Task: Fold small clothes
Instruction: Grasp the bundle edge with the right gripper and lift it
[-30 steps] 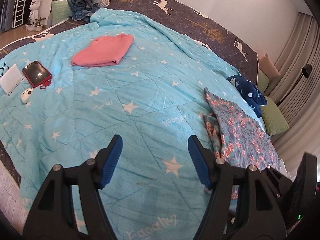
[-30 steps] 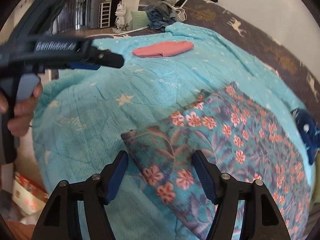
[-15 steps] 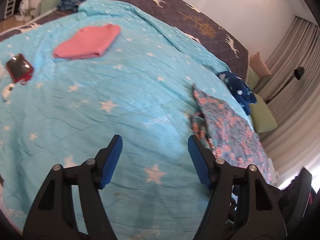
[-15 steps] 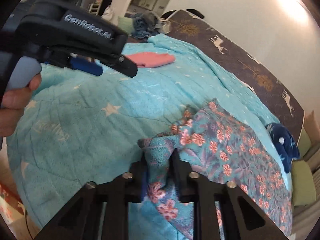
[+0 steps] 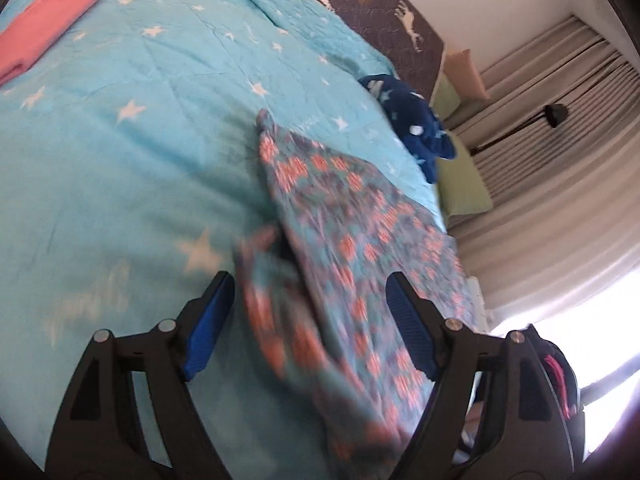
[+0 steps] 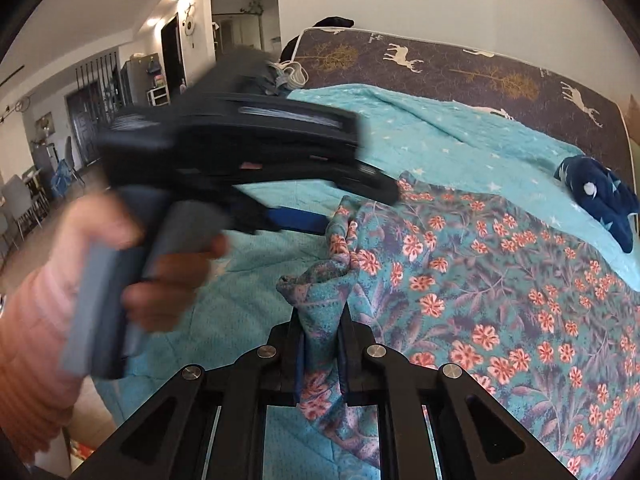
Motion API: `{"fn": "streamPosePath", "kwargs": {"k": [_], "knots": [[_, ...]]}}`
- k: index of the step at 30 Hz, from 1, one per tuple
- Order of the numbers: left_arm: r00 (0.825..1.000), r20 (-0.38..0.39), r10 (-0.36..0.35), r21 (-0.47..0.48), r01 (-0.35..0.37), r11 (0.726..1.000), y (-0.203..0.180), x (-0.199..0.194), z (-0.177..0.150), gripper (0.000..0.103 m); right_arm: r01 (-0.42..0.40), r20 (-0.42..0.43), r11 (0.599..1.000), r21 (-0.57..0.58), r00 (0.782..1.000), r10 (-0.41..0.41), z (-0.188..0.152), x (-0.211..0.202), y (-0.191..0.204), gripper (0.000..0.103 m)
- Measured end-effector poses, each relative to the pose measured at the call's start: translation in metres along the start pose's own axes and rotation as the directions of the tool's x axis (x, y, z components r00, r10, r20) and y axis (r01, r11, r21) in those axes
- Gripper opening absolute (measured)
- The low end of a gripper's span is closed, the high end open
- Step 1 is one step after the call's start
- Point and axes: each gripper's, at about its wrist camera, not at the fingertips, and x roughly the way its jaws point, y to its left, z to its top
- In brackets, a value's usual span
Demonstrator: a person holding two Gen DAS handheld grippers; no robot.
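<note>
You're barely started: your right claw [image 6: 320, 354] is clamped on the floral garment's [image 6: 500, 300] near corner at 6 o'clock, left claw [image 5: 308, 322] opening over it, nothing folded yet.

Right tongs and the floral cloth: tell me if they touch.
Touching. The right wrist view shows the right tongs shut on a bunched corner of the floral cloth, fabric pinched between both pads.

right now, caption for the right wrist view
Right gripper shut on the floral garment, lifting its corner off the blue star quilt.
</note>
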Motion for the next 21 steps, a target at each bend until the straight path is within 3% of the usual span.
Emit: {"fn": "streamPosePath", "kwargs": {"k": [2,4,5,14,21], "knots": [[1.0,-0.001,0.0,-0.002,0.0,1.0,-0.004,0.008,0.012,0.059,-0.004,0.01,1.0,0.016,1.0,0.004,-0.001,-0.005,-0.003,0.012],[0.999,-0.022,-0.029,0.007,0.029,1.0,-0.01,0.014,0.018,0.016,-0.011,0.022,0.999,0.04,1.0,0.01,-0.002,-0.011,-0.008,0.012],[0.999,-0.029,-0.041,0.019,0.041,0.999,-0.017,0.015,0.019,0.009,-0.016,0.028,0.998,0.057,1.0,0.015,-0.002,-0.014,-0.012,0.012],[0.999,0.032,-0.007,0.149,0.002,0.989,-0.093,0.007,0.022,0.006,-0.077,0.088,0.973,0.219,0.994,0.059,-0.015,-0.049,-0.061,0.012],[1.0,0.006,0.006,0.226,-0.007,0.974,-0.158,0.041,0.022,0.006,-0.058,0.176,0.955,0.291,0.984,0.006,-0.031,-0.097,-0.096,0.012]]}}
